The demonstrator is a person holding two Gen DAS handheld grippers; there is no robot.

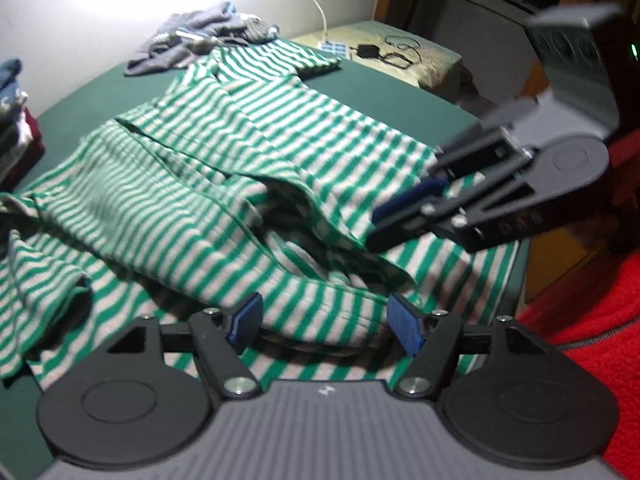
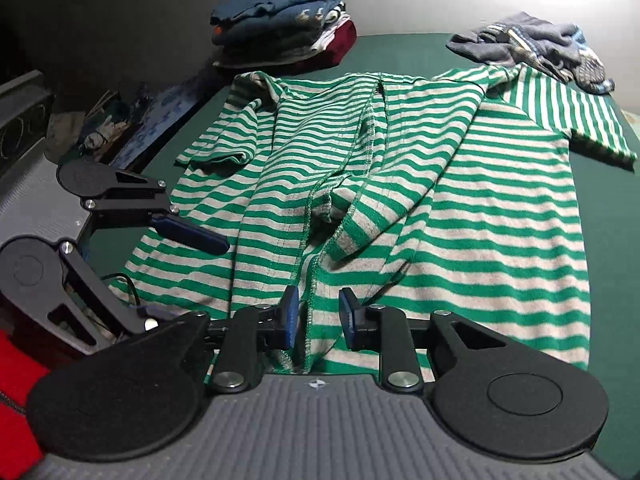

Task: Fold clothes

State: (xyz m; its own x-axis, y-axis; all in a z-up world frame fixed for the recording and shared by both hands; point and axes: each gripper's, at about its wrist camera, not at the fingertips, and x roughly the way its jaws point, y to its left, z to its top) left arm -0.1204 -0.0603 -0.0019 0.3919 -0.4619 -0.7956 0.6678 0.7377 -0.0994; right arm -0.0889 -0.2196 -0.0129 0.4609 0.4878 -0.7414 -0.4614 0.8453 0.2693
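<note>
The green-and-grey striped knit shirt (image 2: 400, 184) lies spread over the dark green bed cover (image 2: 608, 220), filling the middle of the right wrist view, with one short sleeve reaching toward the upper right and the other bunched at centre left. Both sides have been thrown inward, so loose stitched edges overlap untidily down the middle.

The right tool (image 2: 318, 316) sits at the bottom centre of its own view, its blue pads a little apart, astride a stitched hem edge without visibly pressing on it; I judge it holds nothing. The left tool (image 1: 322, 324), at the bottom of its own view, stands wide open around a rolled fold of the shirt, and its pads do not seem to clamp it.

The risk, as I see it, is in the heap. If either tool closes on the thick roll, it may catch several layers at once and drag the whole shirt askew. A hem pinched off centre would leave a crooked fold. The two tools also work close together near the lower edge and could knock each other.

A pull toward the upper right could disturb the crumpled grey-blue garment (image 2: 532, 48) touching the sleeve. The stack of folded clothes (image 2: 284, 28) at upper centre looks safely apart.
</note>
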